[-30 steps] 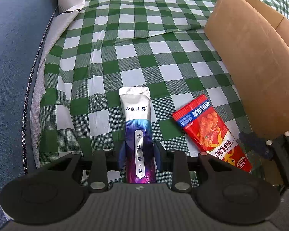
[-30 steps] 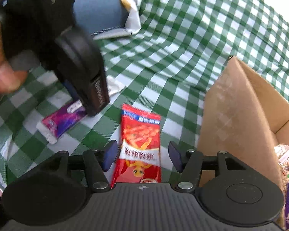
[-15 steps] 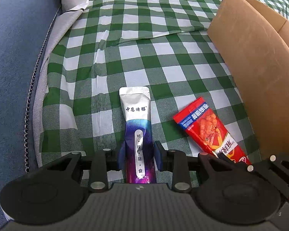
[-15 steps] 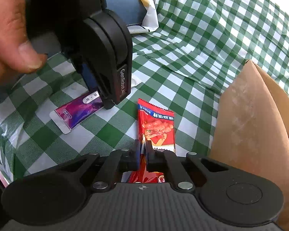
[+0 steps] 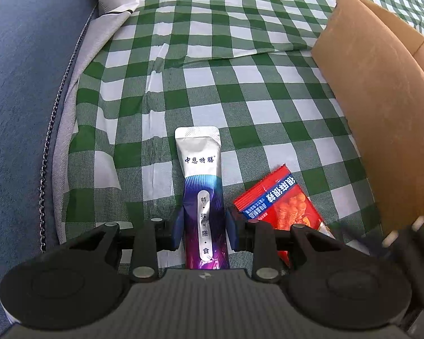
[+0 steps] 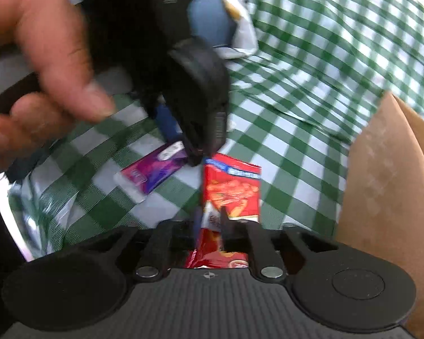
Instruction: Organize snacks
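Observation:
A silver and purple snack pouch (image 5: 202, 197) lies on the green checked cloth. My left gripper (image 5: 203, 228) is shut on its near end, one finger on each long side. The pouch also shows in the right wrist view (image 6: 152, 172) under the left gripper's body. A red snack packet (image 6: 231, 192) is pinched at its near end by my right gripper (image 6: 210, 223), which is shut on it and holds it lifted off the cloth. The red packet also shows in the left wrist view (image 5: 279, 206), to the right of the pouch.
An open cardboard box (image 5: 381, 99) stands at the right, close to both packets; its wall also shows in the right wrist view (image 6: 390, 183). A blue cushion (image 5: 25, 99) with a chain lies at the left. A hand holds the left gripper.
My right gripper closed on the red packet and has raised it from the cloth, turning it. My left gripper stays shut on the purple pouch and has barely moved.

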A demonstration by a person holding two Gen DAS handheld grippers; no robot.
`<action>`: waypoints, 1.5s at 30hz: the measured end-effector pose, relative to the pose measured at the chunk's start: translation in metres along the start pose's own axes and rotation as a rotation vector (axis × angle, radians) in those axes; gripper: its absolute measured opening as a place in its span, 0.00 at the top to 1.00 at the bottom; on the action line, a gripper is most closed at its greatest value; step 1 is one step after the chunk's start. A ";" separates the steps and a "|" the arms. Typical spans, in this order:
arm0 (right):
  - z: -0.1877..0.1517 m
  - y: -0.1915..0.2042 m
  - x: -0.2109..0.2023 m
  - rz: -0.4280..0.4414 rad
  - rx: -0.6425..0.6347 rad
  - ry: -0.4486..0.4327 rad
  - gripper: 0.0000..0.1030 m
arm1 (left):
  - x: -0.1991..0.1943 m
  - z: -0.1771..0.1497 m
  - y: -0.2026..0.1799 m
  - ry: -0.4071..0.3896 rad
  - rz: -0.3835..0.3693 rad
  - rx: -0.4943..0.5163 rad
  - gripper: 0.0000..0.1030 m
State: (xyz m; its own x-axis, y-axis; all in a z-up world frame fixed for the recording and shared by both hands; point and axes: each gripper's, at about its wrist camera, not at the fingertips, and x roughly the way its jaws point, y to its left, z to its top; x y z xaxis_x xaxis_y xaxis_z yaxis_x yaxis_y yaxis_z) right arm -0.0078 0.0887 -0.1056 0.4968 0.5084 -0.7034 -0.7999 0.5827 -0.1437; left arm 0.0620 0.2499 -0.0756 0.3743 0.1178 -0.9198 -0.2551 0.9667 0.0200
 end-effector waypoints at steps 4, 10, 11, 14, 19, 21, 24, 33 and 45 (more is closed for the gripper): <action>0.001 -0.018 0.010 -0.007 0.124 0.050 0.29 | 0.000 0.000 -0.001 0.000 0.004 0.009 0.67; -0.001 -0.035 0.024 0.032 0.251 0.114 0.28 | 0.001 0.000 -0.002 0.000 0.006 0.014 0.67; -0.001 -0.035 0.023 0.034 0.254 0.106 0.41 | 0.001 0.000 -0.002 -0.001 0.006 0.014 0.67; 0.000 -0.034 0.019 0.062 0.235 0.089 0.54 | 0.002 0.001 -0.002 -0.003 0.011 0.008 0.67; 0.004 -0.027 0.007 0.004 0.157 0.020 0.56 | 0.001 0.002 -0.002 -0.014 0.006 0.016 0.72; 0.006 -0.027 -0.002 -0.034 0.135 -0.022 0.57 | -0.002 0.002 -0.001 -0.031 -0.001 0.004 0.81; 0.008 -0.030 -0.011 -0.103 0.108 -0.063 0.57 | -0.009 0.004 0.002 -0.063 -0.013 -0.024 0.83; 0.019 -0.033 -0.034 -0.235 0.068 -0.144 0.57 | -0.034 0.008 0.004 -0.172 -0.060 -0.075 0.84; 0.030 -0.060 -0.077 -0.330 0.077 -0.273 0.57 | -0.073 0.014 0.004 -0.294 -0.124 -0.139 0.84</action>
State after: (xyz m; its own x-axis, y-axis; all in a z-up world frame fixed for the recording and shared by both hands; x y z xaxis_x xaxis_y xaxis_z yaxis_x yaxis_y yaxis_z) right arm 0.0124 0.0333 -0.0224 0.8006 0.4301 -0.4173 -0.5612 0.7823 -0.2704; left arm 0.0460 0.2483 -0.0034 0.6458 0.0813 -0.7591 -0.3029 0.9400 -0.1571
